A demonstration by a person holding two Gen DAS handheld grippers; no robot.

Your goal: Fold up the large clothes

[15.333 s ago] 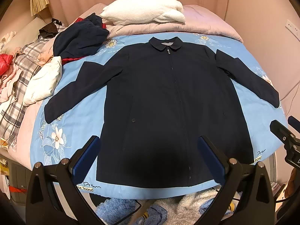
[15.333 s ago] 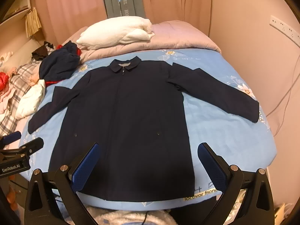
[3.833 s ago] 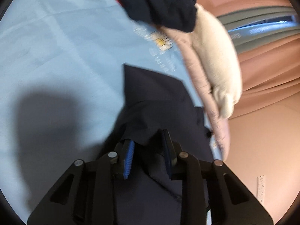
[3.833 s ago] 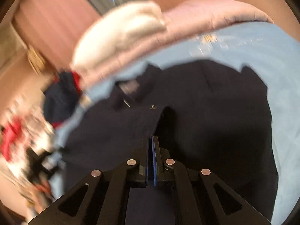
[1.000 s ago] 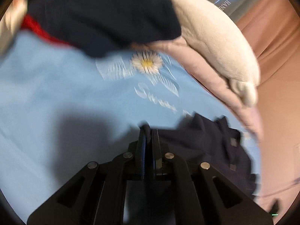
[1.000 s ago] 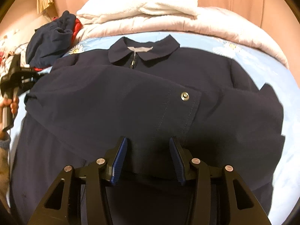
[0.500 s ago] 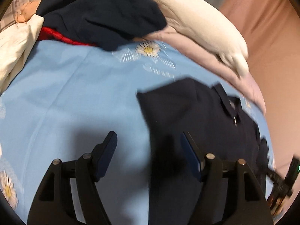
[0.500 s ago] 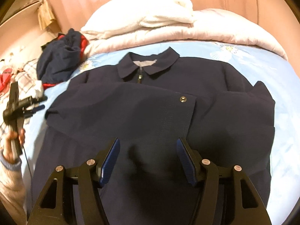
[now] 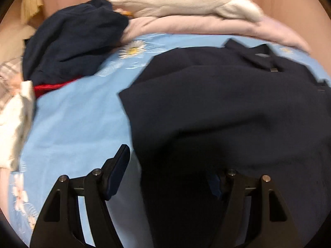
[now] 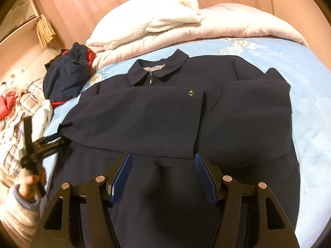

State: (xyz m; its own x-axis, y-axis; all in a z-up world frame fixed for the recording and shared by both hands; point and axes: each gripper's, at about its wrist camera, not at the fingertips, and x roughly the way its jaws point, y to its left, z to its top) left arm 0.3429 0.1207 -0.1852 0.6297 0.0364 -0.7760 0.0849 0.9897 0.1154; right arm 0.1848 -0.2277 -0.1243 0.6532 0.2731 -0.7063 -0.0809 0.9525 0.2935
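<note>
The right gripper (image 10: 163,173) hangs with its jaws spread wide and nothing between them, poised over the lower front of the navy jacket (image 10: 175,124), just short of the folded sleeve (image 10: 136,122) that lies crosswise over the chest. The left gripper (image 9: 165,175) is likewise parted and empty, sitting at the jacket's left edge. Its view is smeared by motion, so whether a pad brushes the cloth I cannot say.

Taking the jacket as the landmark: it lies flat on the blue floral sheet (image 10: 310,124), collar (image 10: 159,70) toward the head of the bed, both sleeves already turned in across the body, the hem half unfolded. Beyond the collar sit a pink duvet (image 10: 238,26) and white blanket (image 10: 155,18). Off its left shoulder is a heap of dark clothes (image 10: 66,76). Further left lies a plaid and white pile (image 10: 31,99).

The likely next step is taking the hem or sides to fold the body. The risks, as I judge them:

- A pinch that catches only the top layer would pull the crossed sleeves out of place when lifted.
- Uneven grips between the two hands would skew the fold, since the cloth is broad and limp.
- Dragging the jacket could ruck up the sheet beneath it.
- A swing toward the left shoulder could snag the dark heap.
</note>
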